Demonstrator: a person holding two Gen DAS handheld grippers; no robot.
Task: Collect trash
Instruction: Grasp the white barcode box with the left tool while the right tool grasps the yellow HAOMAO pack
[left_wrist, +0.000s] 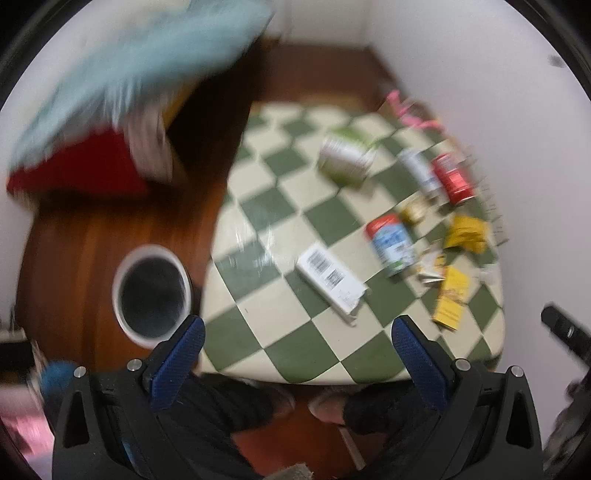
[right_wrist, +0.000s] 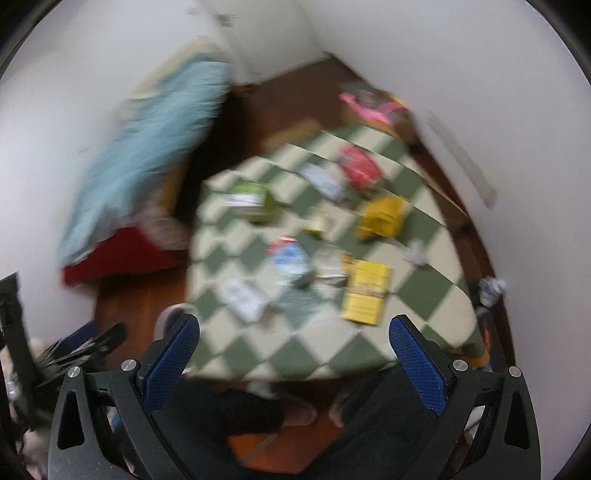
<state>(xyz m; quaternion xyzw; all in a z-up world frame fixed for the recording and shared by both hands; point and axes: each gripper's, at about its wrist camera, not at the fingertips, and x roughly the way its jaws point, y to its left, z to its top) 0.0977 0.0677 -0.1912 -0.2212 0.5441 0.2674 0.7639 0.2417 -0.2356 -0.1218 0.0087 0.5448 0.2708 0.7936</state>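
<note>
Trash lies scattered on a green and cream checked rug (left_wrist: 280, 206) (right_wrist: 306, 347): a white barcoded box (left_wrist: 332, 280) (right_wrist: 245, 295), a blue-labelled can (left_wrist: 391, 243) (right_wrist: 290, 260), a red can (left_wrist: 452, 179) (right_wrist: 358, 166), a green and white carton (left_wrist: 345, 158) (right_wrist: 251, 199), a yellow flat box (left_wrist: 450, 297) (right_wrist: 365, 291) and a crumpled yellow wrapper (left_wrist: 465, 232) (right_wrist: 382, 218). A white round bin (left_wrist: 152, 291) with a dark inside stands on the wood floor left of the rug. My left gripper (left_wrist: 297, 350) hovers high above the rug's near edge, open and holding nothing. Above that near edge too, my right gripper (right_wrist: 293, 350) is open and bare.
A light blue cushion (left_wrist: 140, 62) (right_wrist: 147, 147) rests over a red one (left_wrist: 77, 170) (right_wrist: 118, 254) at the left. White walls close in on the left and right. Pink items (left_wrist: 410, 110) (right_wrist: 369, 107) sit at the rug's far corner. The person's legs and feet (left_wrist: 325, 402) stand below.
</note>
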